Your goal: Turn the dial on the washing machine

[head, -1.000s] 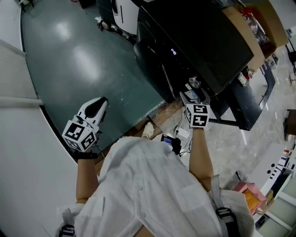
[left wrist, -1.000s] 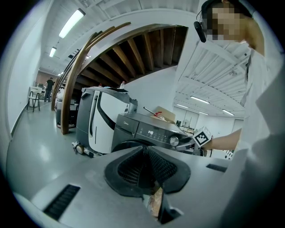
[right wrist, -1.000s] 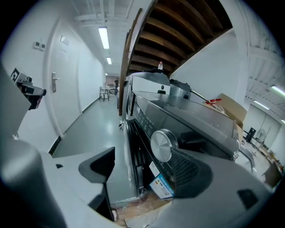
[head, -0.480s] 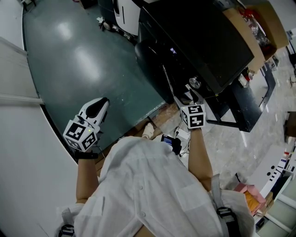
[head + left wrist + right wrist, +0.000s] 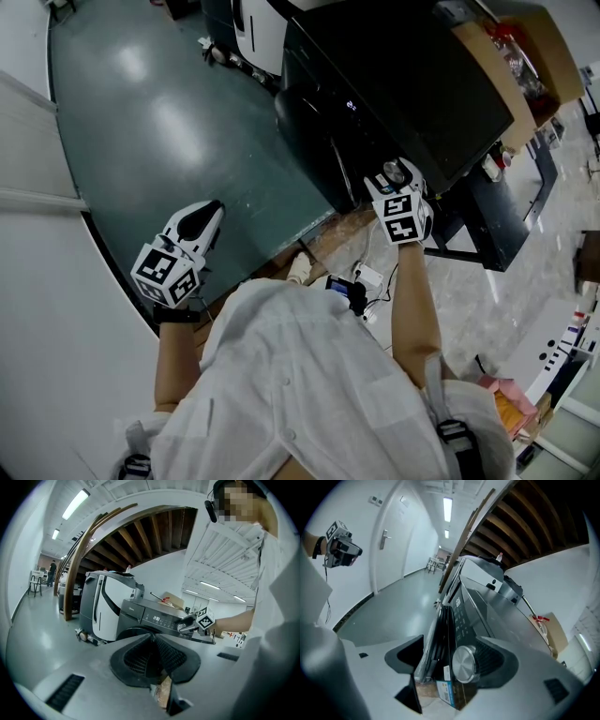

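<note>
- Workshop hall, grey-green floor [image 5: 159,122] with a sheen, white walls, strip lights overhead; timber beams show in both gripper views.
- You stand at the washing machine [image 5: 403,84], a dark front-loader. A white unit [image 5: 105,606] sits just beside it and a cardboard box [image 5: 506,66] lies beyond its far edge.
- Its control panel is lit; a display [image 5: 158,618] shows digits too small to read reliably.
- Your left gripper [image 5: 199,220] hangs over bare floor, well apart from the machine. Jaws are pressed together with nothing between them. It plays no part in this step.
- Your right gripper [image 5: 396,183] is up at the panel's end. Jaws stand wide, and the dial [image 5: 464,663] sits between them.
- The dial is a round silver knob, face toward your camera. It lies close against the right-hand jaw pad, while the other jaw is well clear of it.
- Progress, as judged: the approach is done and the knob is bracketed, but the grip is not yet made and no turn can be confirmed.
- Left to do: centre the knob between the pads, close on its rim, rotate your wrist, release.
- Watch: an off-centre closure may let the smooth rim slip.
</note>
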`<action>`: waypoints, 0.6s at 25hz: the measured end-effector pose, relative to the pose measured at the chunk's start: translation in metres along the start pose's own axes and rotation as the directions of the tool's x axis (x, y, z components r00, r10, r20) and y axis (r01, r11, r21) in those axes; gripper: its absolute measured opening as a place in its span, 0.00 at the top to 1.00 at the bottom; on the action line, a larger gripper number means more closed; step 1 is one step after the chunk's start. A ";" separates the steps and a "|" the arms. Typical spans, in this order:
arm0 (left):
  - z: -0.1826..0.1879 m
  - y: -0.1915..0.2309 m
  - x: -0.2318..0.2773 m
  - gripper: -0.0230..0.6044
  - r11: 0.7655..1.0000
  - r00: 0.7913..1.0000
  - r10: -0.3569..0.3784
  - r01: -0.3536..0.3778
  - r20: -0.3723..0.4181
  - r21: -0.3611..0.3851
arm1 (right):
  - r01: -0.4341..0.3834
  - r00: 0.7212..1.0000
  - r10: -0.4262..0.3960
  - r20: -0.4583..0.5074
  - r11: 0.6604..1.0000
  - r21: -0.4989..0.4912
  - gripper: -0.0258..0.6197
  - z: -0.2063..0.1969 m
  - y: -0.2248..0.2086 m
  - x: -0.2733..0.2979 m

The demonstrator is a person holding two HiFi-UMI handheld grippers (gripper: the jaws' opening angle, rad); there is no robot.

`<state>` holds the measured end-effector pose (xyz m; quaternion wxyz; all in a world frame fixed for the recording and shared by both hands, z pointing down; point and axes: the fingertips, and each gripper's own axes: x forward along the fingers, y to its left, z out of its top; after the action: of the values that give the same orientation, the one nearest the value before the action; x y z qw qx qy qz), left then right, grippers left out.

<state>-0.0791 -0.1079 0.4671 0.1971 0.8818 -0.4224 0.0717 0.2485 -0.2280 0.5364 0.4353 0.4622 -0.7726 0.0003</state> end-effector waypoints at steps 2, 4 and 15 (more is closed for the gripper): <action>-0.001 0.000 -0.001 0.90 1.000 1.000 0.002 -0.002 -0.001 -0.002 | 0.013 1.000 -0.013 -0.021 1.000 -0.009 0.42 -0.010 0.000 -0.002; -0.001 0.002 -0.002 0.90 1.000 1.000 0.005 -0.005 0.001 -0.004 | 0.032 0.999 -0.032 -0.012 0.999 0.008 0.40 -0.016 -0.001 -0.006; 0.006 -0.003 0.006 0.90 1.000 1.000 -0.028 0.028 0.007 0.010 | 0.003 0.989 -0.036 0.142 0.975 0.224 0.41 -0.007 0.013 -0.060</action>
<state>-0.0732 -0.1126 0.4628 0.1924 0.8889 -0.4101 0.0678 0.2555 -0.1749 0.5062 0.3233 0.5144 -0.7927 0.0490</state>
